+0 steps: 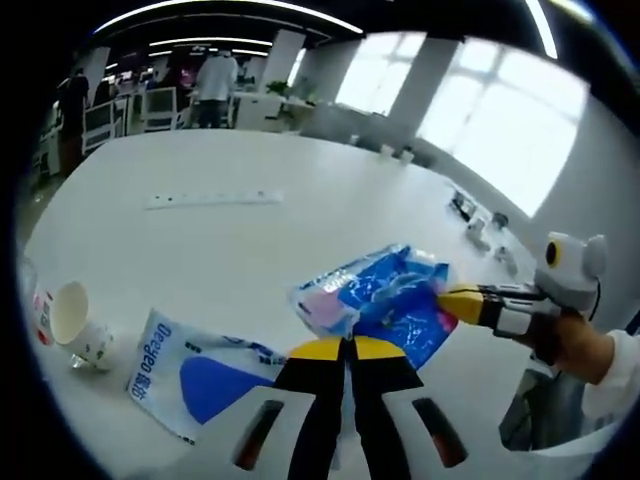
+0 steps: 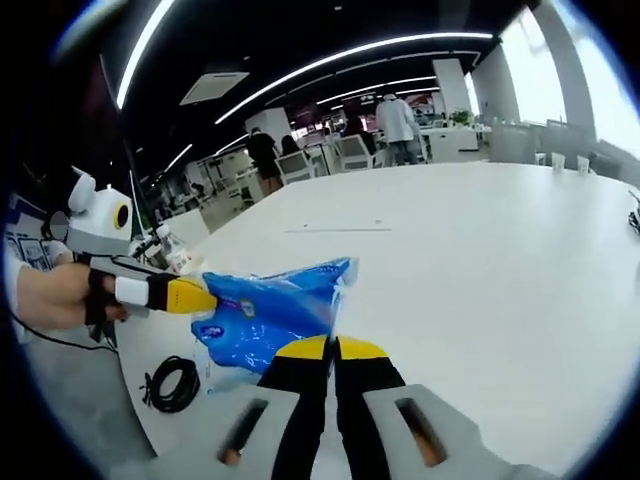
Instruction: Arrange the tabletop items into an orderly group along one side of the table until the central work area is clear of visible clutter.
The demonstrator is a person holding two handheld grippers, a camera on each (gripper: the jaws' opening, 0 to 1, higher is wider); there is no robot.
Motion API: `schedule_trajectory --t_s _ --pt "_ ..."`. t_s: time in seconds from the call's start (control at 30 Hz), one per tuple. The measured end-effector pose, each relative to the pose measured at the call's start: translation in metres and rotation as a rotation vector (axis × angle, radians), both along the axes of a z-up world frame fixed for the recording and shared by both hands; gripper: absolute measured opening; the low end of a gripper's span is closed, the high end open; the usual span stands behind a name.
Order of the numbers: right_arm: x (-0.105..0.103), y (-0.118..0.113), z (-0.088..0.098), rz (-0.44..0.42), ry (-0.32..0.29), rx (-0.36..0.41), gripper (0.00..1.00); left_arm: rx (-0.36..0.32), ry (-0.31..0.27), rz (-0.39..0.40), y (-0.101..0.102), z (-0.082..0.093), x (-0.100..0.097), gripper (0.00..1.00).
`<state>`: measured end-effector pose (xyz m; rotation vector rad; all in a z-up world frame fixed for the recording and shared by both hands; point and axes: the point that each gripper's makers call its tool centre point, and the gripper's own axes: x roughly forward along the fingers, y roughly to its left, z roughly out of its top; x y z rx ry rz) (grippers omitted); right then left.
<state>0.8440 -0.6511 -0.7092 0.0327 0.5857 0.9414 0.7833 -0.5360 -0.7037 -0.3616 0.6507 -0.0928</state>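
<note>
- Holding the blue plastic bag [image 1: 385, 300] from two ends looks like the whole idea here: a floppy bag sags from one pinch, so I'd guess it's being carried stretched out toward the side of the desk [image 1: 330, 180].
- In the left gripper view, the left gripper [image 1: 350, 345] has its fingers pressed together at 6 o'clock, right on the bag's near edge. It looks clamped on it.
- The right gripper [image 2: 332, 345] does the same in its own view, fingers closed together under the bag. In the left gripper view its yellow tip pinches the bag's corner at 3 o'clock.
- The bag sits dead centre in both views and seems lifted off the desk, though I can't be sure its belly is clear.
- Other stuff in the left gripper view, left to right: a paper cup [image 1: 75, 320] on its side at 8 o'clock, a white-and-blue packet [image 1: 195, 375] flat at 7 o'clock partly behind the fingers, and a power strip [image 1: 215, 200] far off at 11 o'clock.
- In the right gripper view a black cable coil [image 2: 172, 383] lies at 8 o'clock near the desk edge.
- The cup and packet remain to be tidied, and they sit close enough to get bumped.
</note>
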Motion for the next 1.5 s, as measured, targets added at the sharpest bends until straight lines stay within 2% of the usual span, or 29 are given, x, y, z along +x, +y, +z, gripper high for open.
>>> schedule_trajectory --t_s 0.33,0.73,0.9,1.17,1.5 --pt "0.013 -0.007 -0.004 -0.026 0.005 0.001 0.0 -0.006 0.007 -0.002 -0.009 -0.011 0.009 0.0" --pt "0.02 -0.019 -0.022 -0.068 0.032 -0.009 0.0 -0.012 0.032 -0.004 -0.013 -0.031 0.022 0.0" --pt "0.027 -0.022 -0.026 -0.091 0.031 -0.003 0.0 -0.023 0.019 -0.002 -0.016 -0.037 0.032 0.0" --pt "0.039 -0.025 -0.04 -0.103 0.045 -0.014 0.0 -0.045 0.024 0.006 -0.018 -0.047 0.042 0.0" --pt "0.039 -0.029 -0.063 -0.109 0.072 -0.041 0.0 -0.067 0.059 0.014 -0.024 -0.07 0.048 0.0"
